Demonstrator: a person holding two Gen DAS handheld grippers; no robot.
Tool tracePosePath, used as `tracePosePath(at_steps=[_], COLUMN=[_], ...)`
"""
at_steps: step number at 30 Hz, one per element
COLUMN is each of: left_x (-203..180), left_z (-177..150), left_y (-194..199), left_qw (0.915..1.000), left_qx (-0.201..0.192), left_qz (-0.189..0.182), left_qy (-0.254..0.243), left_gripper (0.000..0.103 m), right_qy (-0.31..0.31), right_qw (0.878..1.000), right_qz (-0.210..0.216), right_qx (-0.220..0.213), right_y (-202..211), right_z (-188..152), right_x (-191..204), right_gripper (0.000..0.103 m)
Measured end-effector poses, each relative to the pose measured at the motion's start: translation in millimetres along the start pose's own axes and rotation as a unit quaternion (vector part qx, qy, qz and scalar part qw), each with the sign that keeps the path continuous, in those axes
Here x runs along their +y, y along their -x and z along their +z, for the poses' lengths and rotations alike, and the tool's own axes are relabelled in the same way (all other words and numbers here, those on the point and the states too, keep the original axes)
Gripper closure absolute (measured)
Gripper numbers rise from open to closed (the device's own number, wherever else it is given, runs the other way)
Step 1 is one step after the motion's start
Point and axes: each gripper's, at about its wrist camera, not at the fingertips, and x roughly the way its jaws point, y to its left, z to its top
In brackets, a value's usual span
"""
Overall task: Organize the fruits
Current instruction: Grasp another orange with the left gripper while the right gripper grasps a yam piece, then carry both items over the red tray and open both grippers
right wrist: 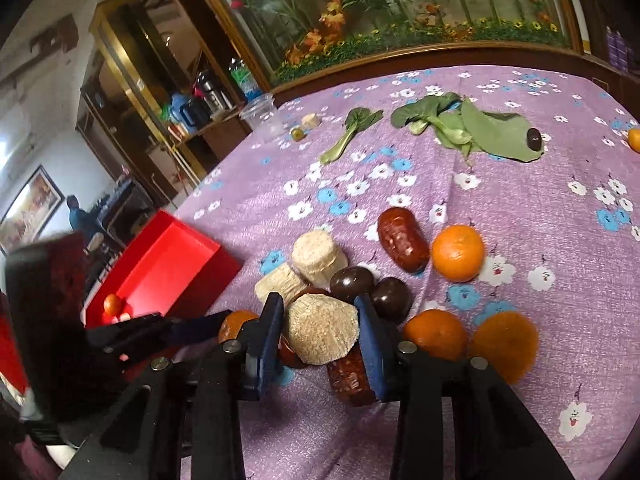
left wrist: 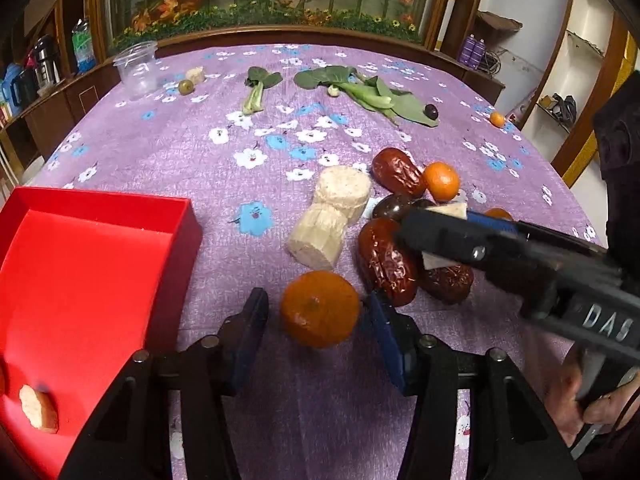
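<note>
Left gripper (left wrist: pixel 318 312) straddles a tangerine (left wrist: pixel 319 309) on the cloth (left wrist: pixel 240 128), jaws wide, pads just off the peel. It looks light, round and soft-skinned, so a squeeze across the middle should do. Right gripper (right wrist: pixel 320 332) is closed on a pale cane chunk (right wrist: pixel 322 334), stiff and rough, over the pile beside the dates (left wrist: pixel 386 260). The red tray (left wrist: pixel 100 272) waits to the left.

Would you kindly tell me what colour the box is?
The box is bright red, clearest in the left wrist view.
</note>
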Motion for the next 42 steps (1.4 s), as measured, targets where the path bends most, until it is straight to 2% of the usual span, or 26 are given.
tracePosePath(at_steps=[1,7,17,21,25,31,35,42], left_x=[-2,-2,18,28,46,94,127,177], left_z=[0,-3,-19,-25,-30,-33,-31,-21], left_y=[0,8,47,71,93,128,146,152], left_qw=[1.0,0.9999,0.9981,0.9967,0.9939,0.9853,0.9795,0.9737], left_qx=[-0.001,-0.013,-0.035,-0.053,-0.074,-0.11,-0.122,-0.117], left_qz=[0.006,0.004,-0.006,0.007,0.021,0.056,0.087,0.142], left_qy=[-0.005,0.001,0.051,0.061,0.079,0.118,0.135,0.134], left_gripper=[0.069,0.07,0.069,0.069,0.069,0.069,0.069,0.069], right_qy=[-0.002,-0.006,0.0,-0.004,-0.01,0.018,0.054,0.097], right_qw=[1.0,1.0,1.0,0.999,0.999,0.999,0.998,0.995], right_qz=[0.0,-0.007,-0.029,-0.039,-0.03,-0.023,-0.007,0.031], right_qx=[-0.002,-0.009,-0.011,-0.015,-0.019,-0.016,-0.018,0.014], right_y=[1,5,4,12,28,42,41,3], right_z=[1,1,-2,-3,-5,-3,8,20], right_x=[-1,-3,0,2,9,42,82,146], right_gripper=[0.063,0.063,0.063,0.063,0.063,0.063,0.063,0.063])
